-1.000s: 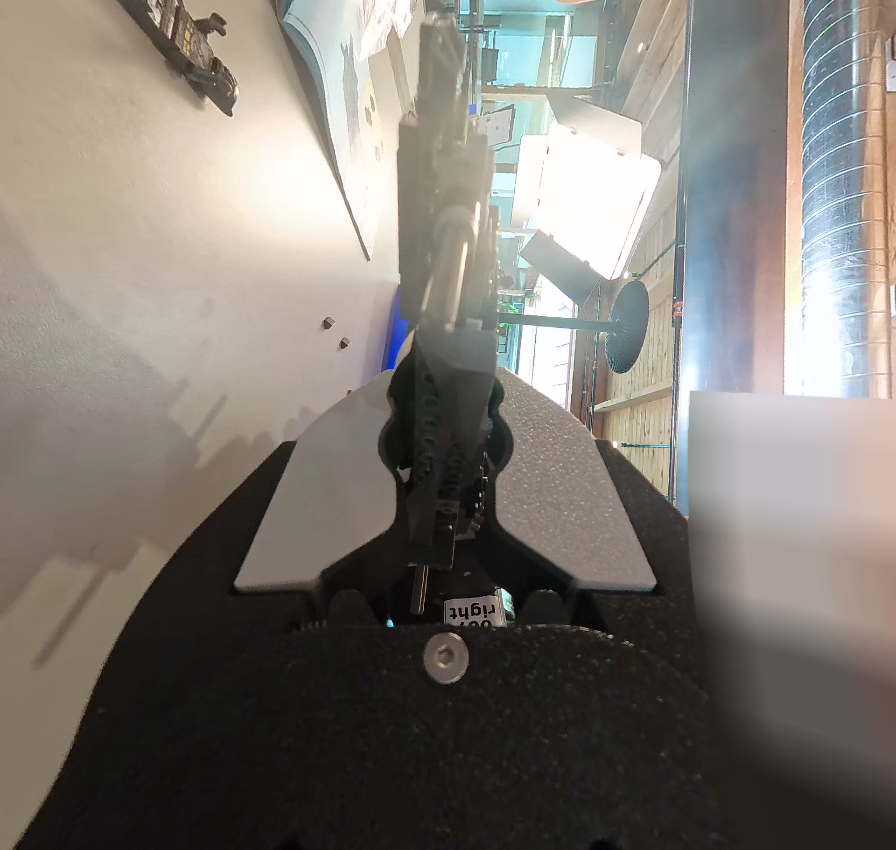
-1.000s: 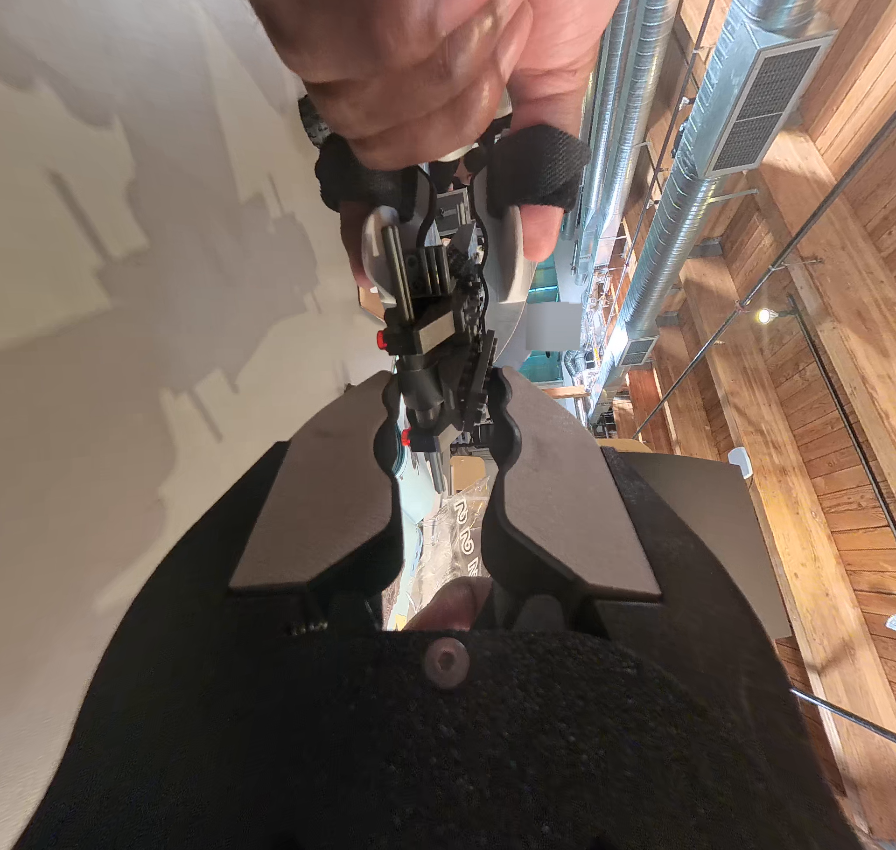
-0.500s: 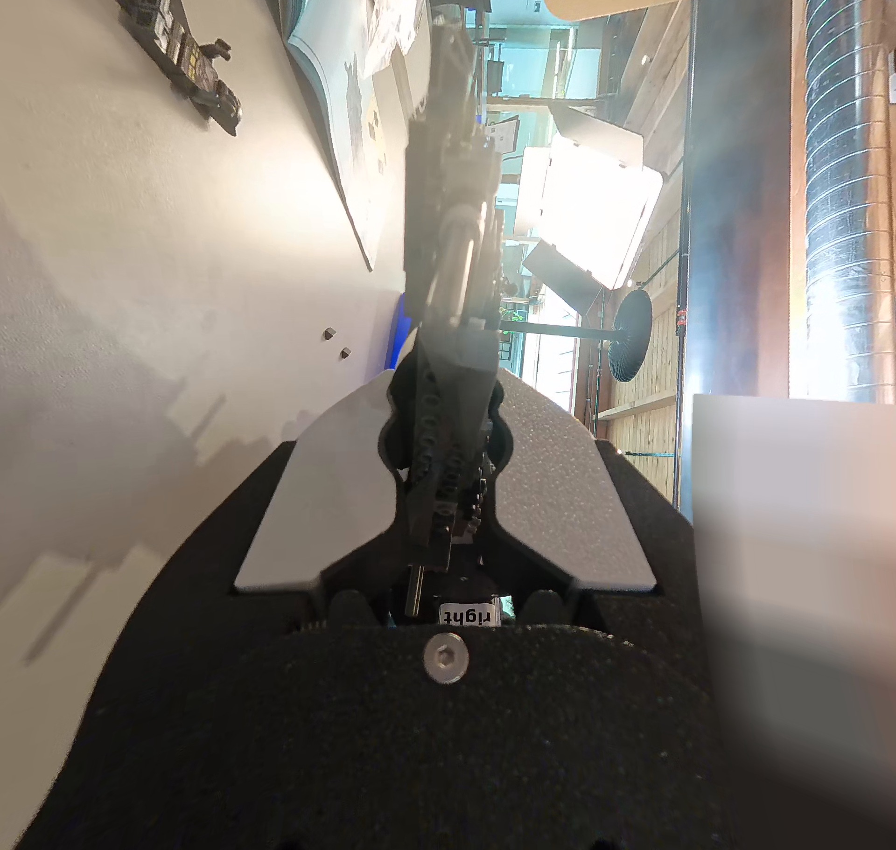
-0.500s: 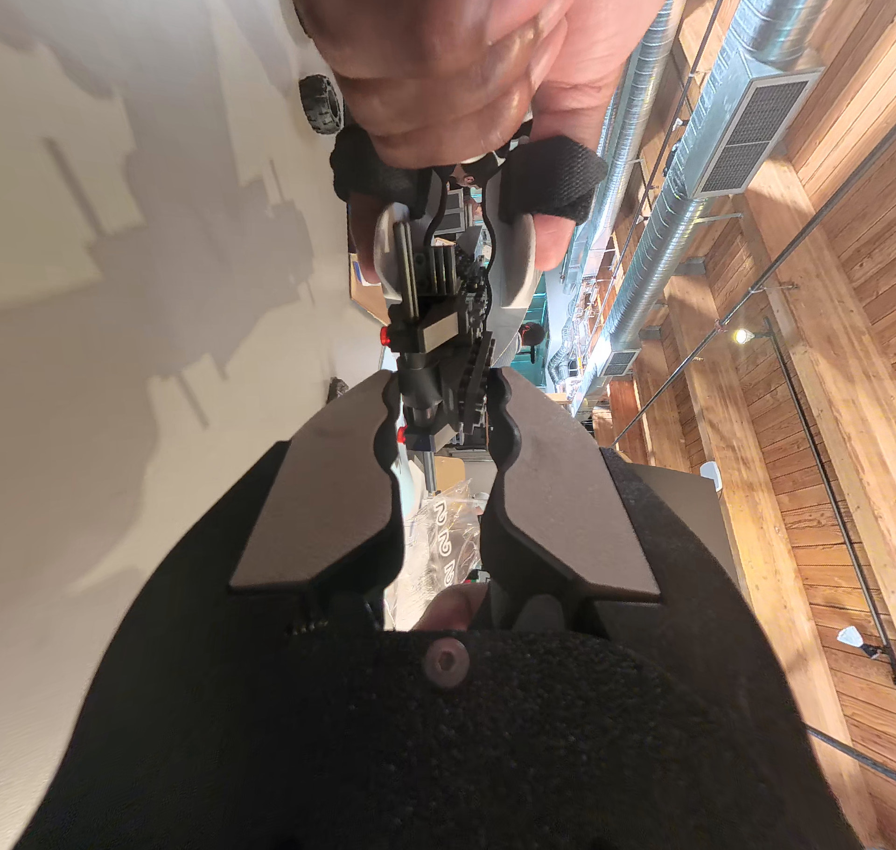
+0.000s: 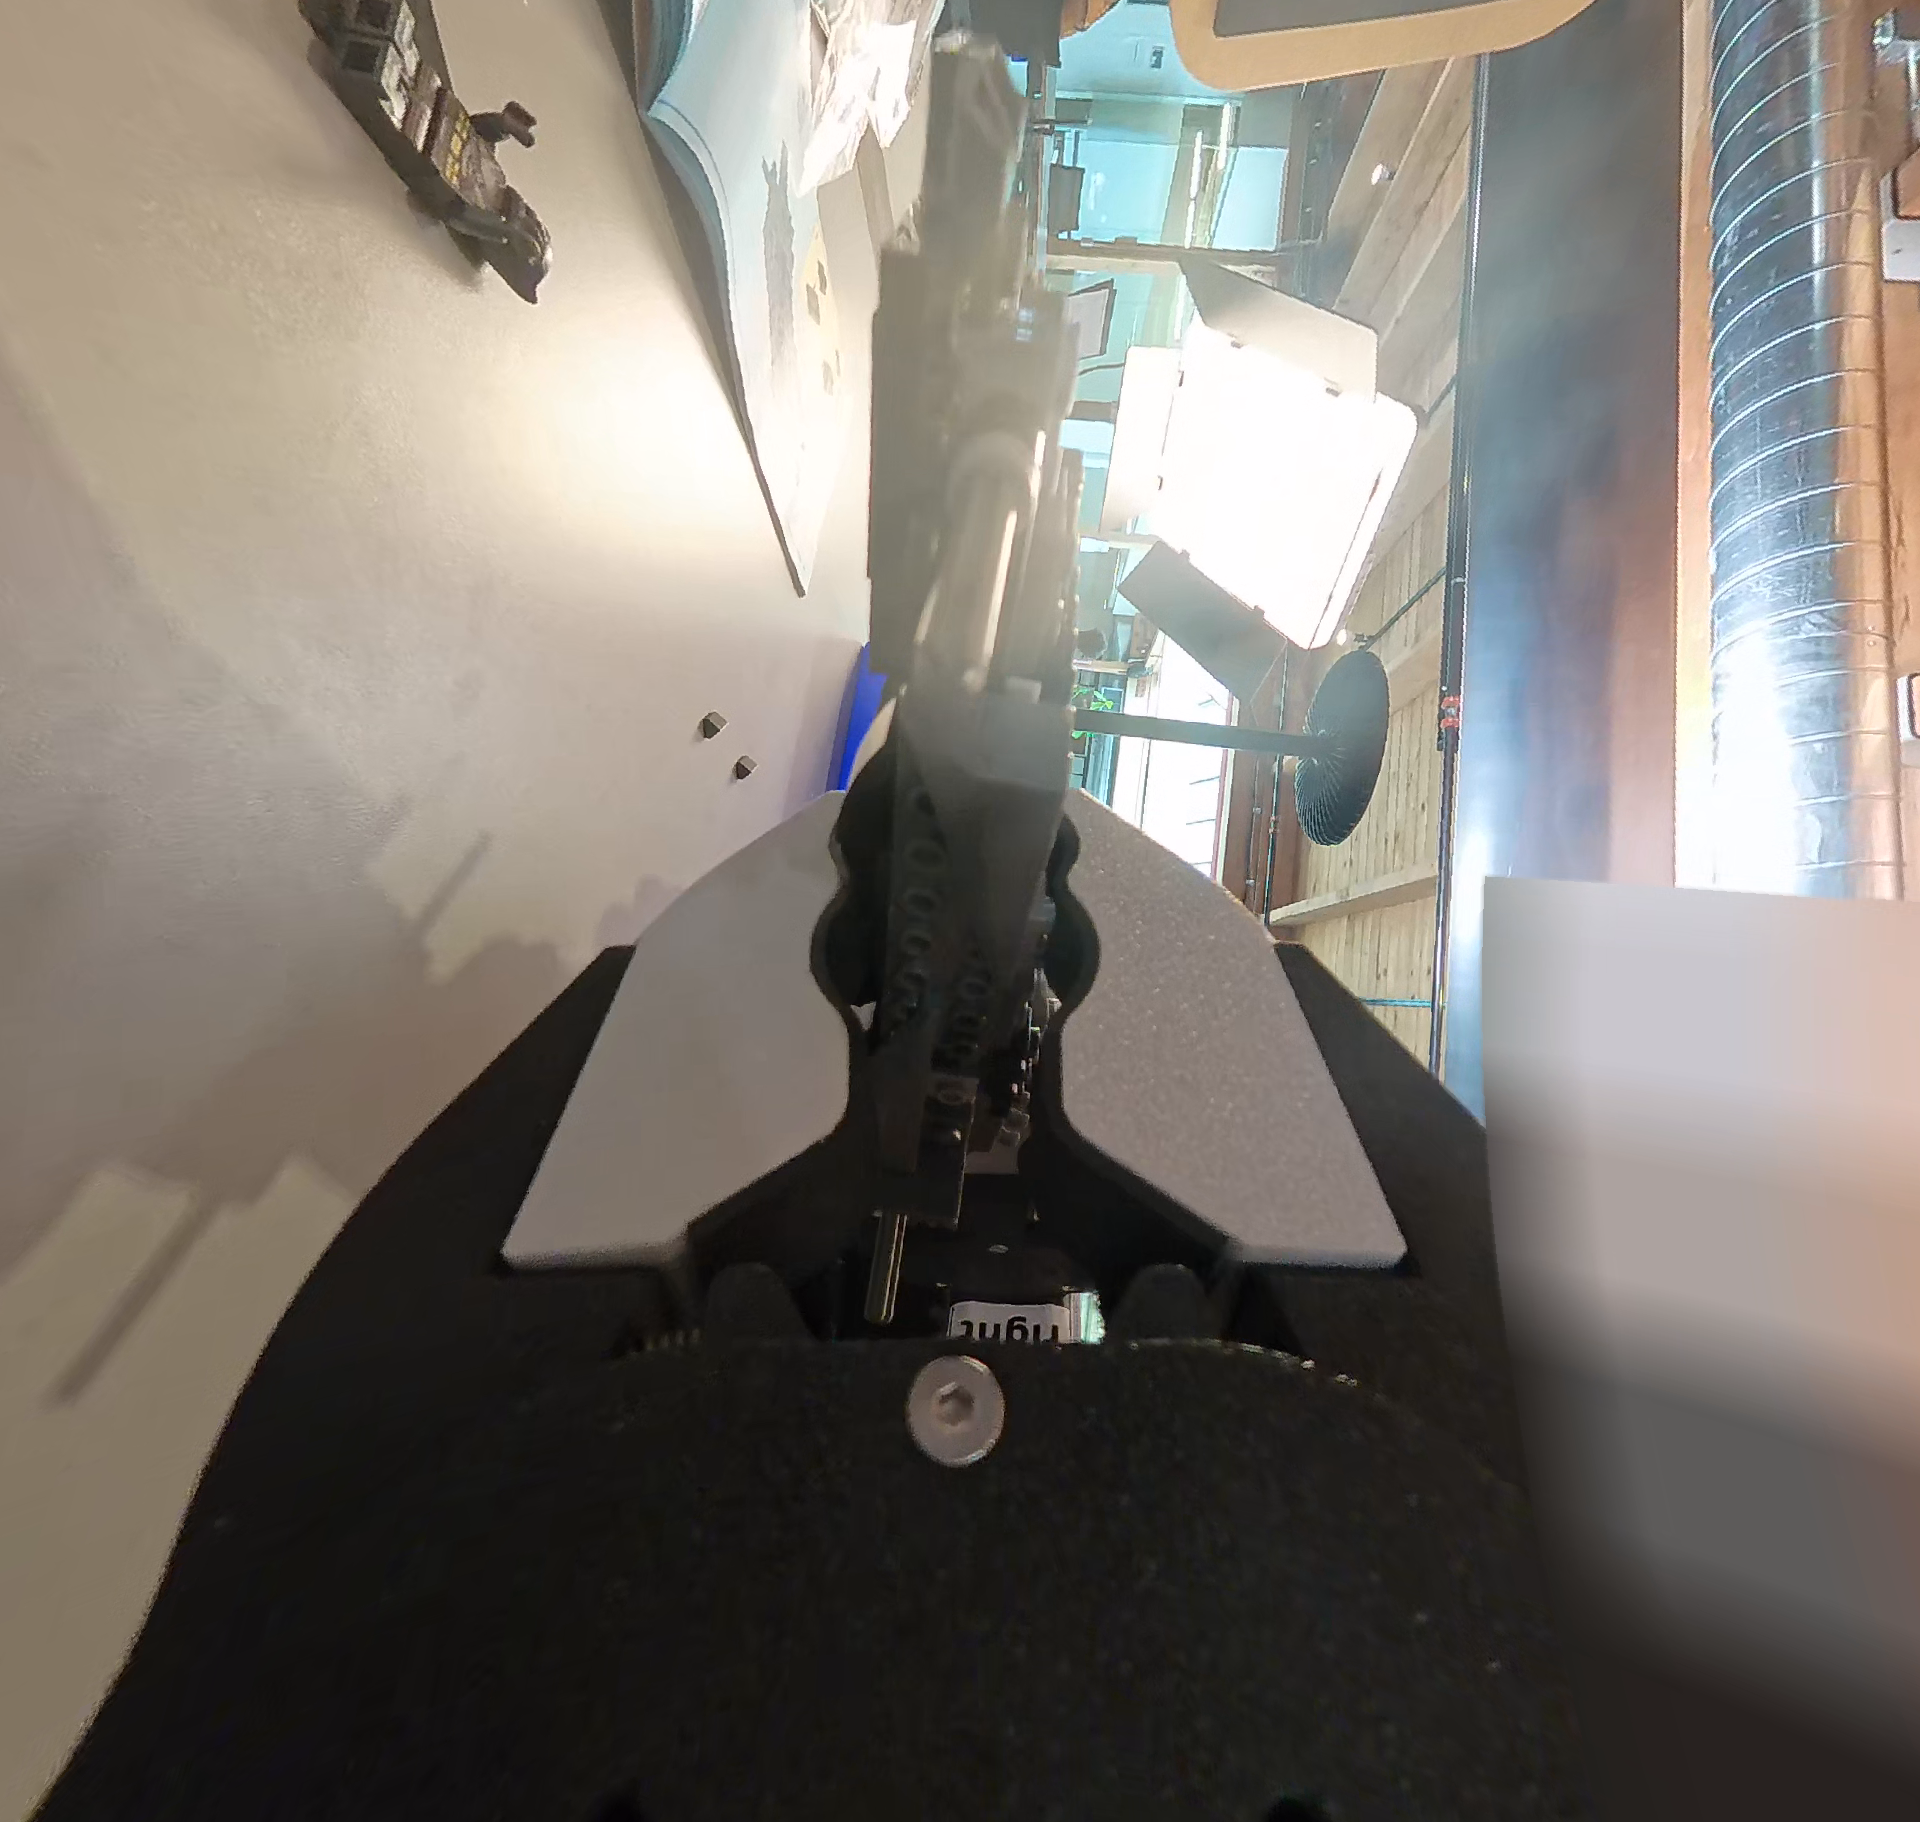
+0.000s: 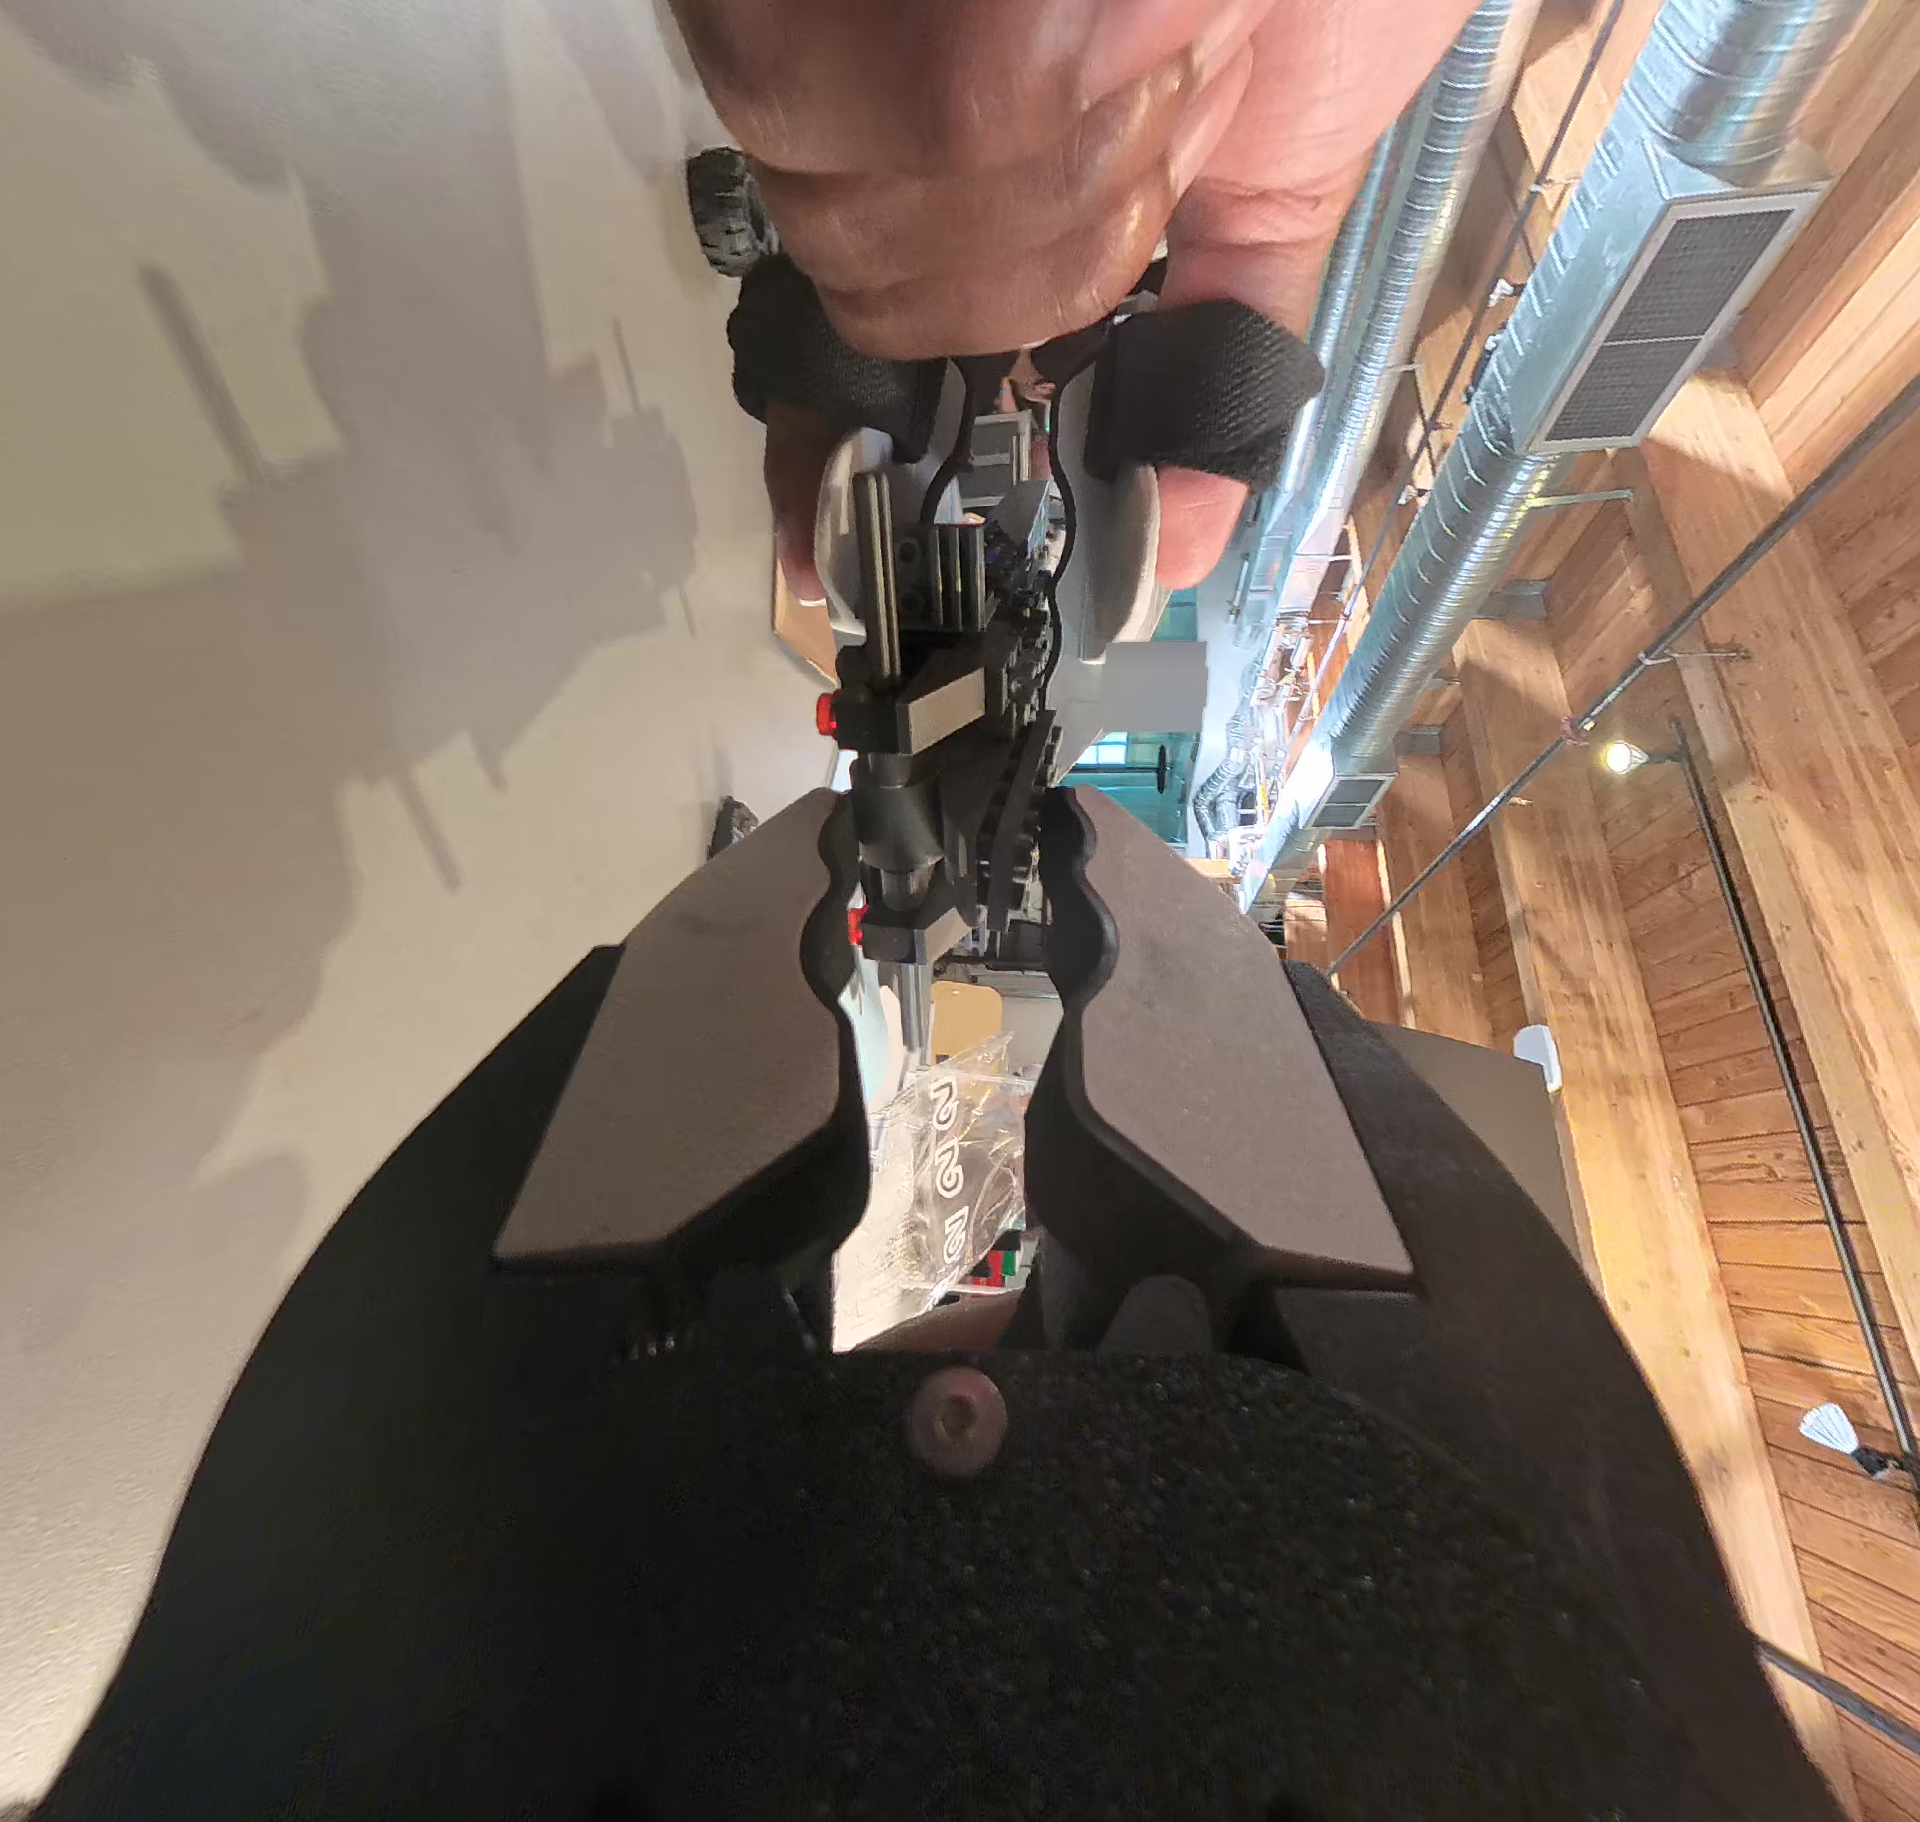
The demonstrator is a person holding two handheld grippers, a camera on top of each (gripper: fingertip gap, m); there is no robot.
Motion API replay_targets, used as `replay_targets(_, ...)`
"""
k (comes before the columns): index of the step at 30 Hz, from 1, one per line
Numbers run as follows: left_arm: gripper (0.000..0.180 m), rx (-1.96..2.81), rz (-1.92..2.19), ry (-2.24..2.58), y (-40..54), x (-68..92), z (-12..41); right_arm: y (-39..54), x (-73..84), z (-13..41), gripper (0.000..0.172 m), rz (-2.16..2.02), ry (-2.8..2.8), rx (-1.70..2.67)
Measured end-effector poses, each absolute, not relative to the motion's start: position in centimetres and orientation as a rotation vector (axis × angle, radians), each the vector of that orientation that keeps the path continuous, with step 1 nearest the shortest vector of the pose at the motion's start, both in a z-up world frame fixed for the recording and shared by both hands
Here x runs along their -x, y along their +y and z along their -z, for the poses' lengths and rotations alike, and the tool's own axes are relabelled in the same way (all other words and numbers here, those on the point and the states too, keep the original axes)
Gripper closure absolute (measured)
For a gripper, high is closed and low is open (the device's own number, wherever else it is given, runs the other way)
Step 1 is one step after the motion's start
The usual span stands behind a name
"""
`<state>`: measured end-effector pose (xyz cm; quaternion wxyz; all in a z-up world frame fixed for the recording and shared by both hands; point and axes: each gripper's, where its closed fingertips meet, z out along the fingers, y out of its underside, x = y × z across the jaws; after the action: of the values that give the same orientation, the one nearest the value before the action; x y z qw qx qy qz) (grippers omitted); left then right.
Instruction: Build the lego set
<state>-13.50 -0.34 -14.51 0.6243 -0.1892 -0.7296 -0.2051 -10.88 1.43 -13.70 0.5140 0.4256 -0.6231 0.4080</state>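
Little has changed over the last second: both grippers stay clamped on one dark brick model, only the views drift slightly, so it reads as a steady two-ended hold. Left gripper (image 5: 956,879) pinches the brick model (image 5: 966,546) at one end; right gripper (image 6: 940,868) pinches the other end, held above the desk (image 5: 312,525). Left view alone shows a black part (image 5: 426,110) and booklet (image 5: 727,162) on the desk. Right view alone shows the hand (image 6: 997,110) and a wheel (image 6: 727,203).

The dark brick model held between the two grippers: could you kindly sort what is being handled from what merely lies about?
In hand:
- dark brick model
- left gripper, clamped on it
- right gripper, clamped on its other end

Lying about:
- black curved brick piece
- open booklet
- two tiny dark bits
- toy tyre
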Motion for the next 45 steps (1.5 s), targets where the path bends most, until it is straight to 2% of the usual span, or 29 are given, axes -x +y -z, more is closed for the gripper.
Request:
replay_targets(15,0.149,0.386,0.490,-1.648,-0.32,13.73,14.78,1.64,11.08,13.60,0.137,-0.998,-1.566,-0.946)
replay_targets(19,0.149,0.379,0.501,-1.654,-0.22,13.75,15.07,1.87,11.16,13.30,0.127,-1.014,-1.537,-0.891)
replay_targets(25,0.149,0.392,0.504,-1.659,0.07,13.80,15.12,2.27,11.13,13.28,0.127,-1.037,-1.533,-0.861)
replay_targets(32,0.150,0.393,0.498,-1.653,0.14,13.81,14.79,2.42,10.95,13.49,0.138,-1.036,-1.518,-0.858)
replay_targets(45,0.149,0.388,0.477,-1.667,-0.05,13.86,14.67,2.35,10.95,13.55,0.139,-1.015,-1.496,-0.876)
